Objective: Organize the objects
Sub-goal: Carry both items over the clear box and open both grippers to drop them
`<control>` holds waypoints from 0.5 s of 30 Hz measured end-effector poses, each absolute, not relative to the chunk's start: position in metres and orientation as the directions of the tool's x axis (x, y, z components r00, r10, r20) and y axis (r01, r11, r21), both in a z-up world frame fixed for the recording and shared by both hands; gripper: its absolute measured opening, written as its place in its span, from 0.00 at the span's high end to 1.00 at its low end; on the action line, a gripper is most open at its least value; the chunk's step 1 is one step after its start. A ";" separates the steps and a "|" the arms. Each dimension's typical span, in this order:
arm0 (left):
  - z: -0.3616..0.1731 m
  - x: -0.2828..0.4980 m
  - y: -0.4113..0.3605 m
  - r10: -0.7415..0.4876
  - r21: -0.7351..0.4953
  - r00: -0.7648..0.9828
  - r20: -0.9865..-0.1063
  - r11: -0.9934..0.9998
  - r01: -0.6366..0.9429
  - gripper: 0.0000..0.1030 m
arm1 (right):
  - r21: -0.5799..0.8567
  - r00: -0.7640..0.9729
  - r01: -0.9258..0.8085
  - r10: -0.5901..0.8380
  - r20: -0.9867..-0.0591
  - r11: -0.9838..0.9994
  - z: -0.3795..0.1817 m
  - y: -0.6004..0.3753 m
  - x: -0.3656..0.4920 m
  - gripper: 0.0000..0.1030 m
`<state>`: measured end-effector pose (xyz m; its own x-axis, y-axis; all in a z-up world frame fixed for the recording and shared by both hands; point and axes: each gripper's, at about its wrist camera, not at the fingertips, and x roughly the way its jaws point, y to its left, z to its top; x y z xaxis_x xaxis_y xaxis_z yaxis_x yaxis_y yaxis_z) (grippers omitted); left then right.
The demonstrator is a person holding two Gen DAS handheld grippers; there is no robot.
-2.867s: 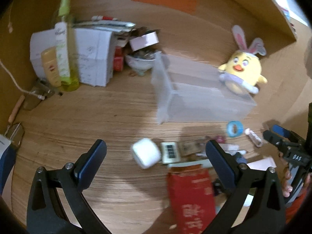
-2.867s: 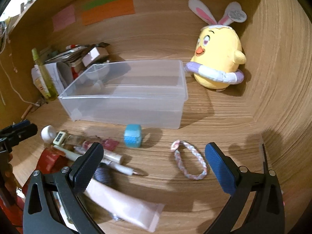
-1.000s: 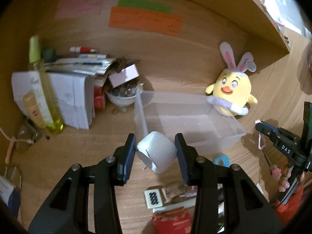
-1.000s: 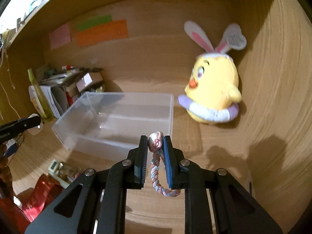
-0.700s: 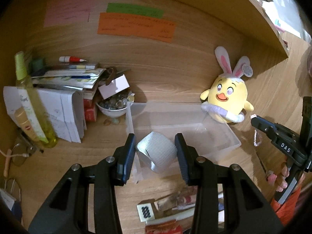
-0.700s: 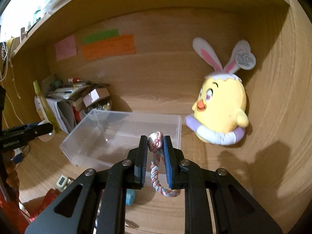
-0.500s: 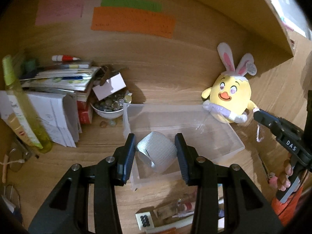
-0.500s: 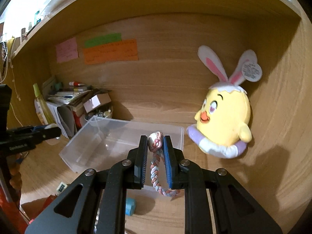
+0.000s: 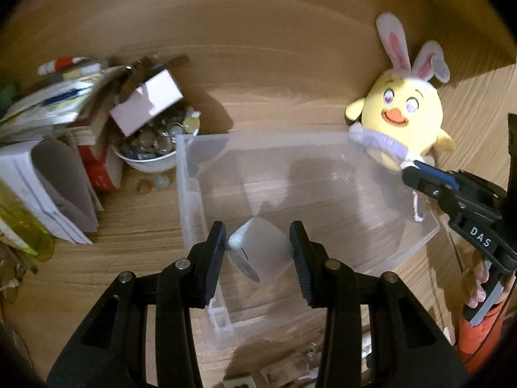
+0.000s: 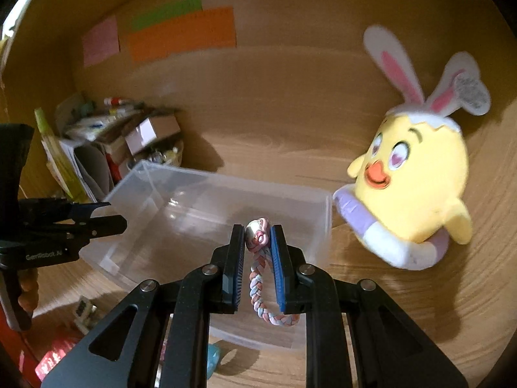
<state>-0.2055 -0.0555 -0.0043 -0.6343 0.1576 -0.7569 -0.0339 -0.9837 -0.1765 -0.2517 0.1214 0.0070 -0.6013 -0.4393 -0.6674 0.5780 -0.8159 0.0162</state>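
My left gripper (image 9: pixel 258 252) is shut on a white tape roll (image 9: pixel 260 257) and holds it above the near left part of a clear plastic bin (image 9: pixel 190 200). My right gripper (image 10: pixel 257 249) is shut on a braided pink-and-blue bracelet (image 10: pixel 261 294), which hangs from its jaws over the bin (image 10: pixel 323 226) near the right end. In the left wrist view the right gripper (image 9: pixel 410 171) reaches in from the right with the bracelet (image 9: pixel 418 207) dangling below its tip. The left gripper (image 10: pixel 106 215) enters the right wrist view from the left, over the bin's left end.
A yellow chick plush (image 9: pixel 400 123) with rabbit ears sits against the back wall, right of the bin. A bowl of small trinkets (image 9: pixel 155 148), boxes and a stack of papers (image 9: pixel 48 168) crowd the left. Loose items (image 10: pixel 80 310) lie on the wooden desk in front of the bin.
Both grippers moved forward and down toward the bin, each keeping its object. The tape roll now hangs over the bin's inside, and the bracelet is above its right end.
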 end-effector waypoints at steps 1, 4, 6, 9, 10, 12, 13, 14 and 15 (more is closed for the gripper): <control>-0.006 -0.208 -0.054 0.157 -0.170 -0.627 -0.763 -0.985 -0.041 0.61 | 0.017 -0.594 0.580 -0.438 -0.675 -0.814 0.004 0.120 -0.254 0.86; -0.008 -0.213 -0.047 0.134 -0.125 -0.625 -0.769 -0.990 -0.058 0.61 | 0.015 -0.573 0.587 -0.428 -0.699 -0.810 -0.006 0.113 -0.258 0.86; -0.010 -0.216 -0.044 0.140 -0.122 -0.615 -0.776 -0.990 -0.071 0.61 | 0.024 -0.554 0.596 -0.433 -0.711 -0.802 -0.010 0.110 -0.261 0.86; -0.014 -0.221 -0.041 0.138 -0.111 -0.605 -0.784 -0.990 -0.082 0.61 | 0.018 -0.536 0.608 -0.427 -0.728 -0.793 -0.017 0.102 -0.263 0.86; -0.015 -0.222 -0.040 0.141 -0.110 -0.599 -0.788 -0.990 -0.088 0.61 | 0.016 -0.531 0.612 -0.426 -0.732 -0.790 -0.019 0.100 -0.263 0.86; -0.016 -0.222 -0.037 0.139 -0.100 -0.596 -0.791 -0.990 -0.099 0.61 | 0.008 -0.521 0.621 -0.421 -0.742 -0.784 -0.023 0.094 -0.264 0.86; -0.016 -0.222 -0.036 0.139 -0.096 -0.593 -0.793 -0.990 -0.103 0.61 | 0.005 -0.518 0.625 -0.419 -0.746 -0.781 -0.024 0.092 -0.264 0.86; -0.016 -0.222 -0.035 0.138 -0.092 -0.590 -0.796 -0.990 -0.108 0.61 | 0.003 -0.515 0.627 -0.417 -0.749 -0.779 -0.026 0.091 -0.264 0.86; -0.017 -0.222 -0.034 0.136 -0.087 -0.585 -0.799 -0.990 -0.112 0.61 | 0.006 -0.511 0.627 -0.417 -0.751 -0.779 -0.028 0.089 -0.264 0.86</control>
<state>-0.2224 -0.0336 -0.0168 -0.5855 0.1360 -0.7992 -0.1116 -0.9900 -0.0867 -0.2643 0.0894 -0.0279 -0.5111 -0.4175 -0.7513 0.6273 -0.7787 0.0060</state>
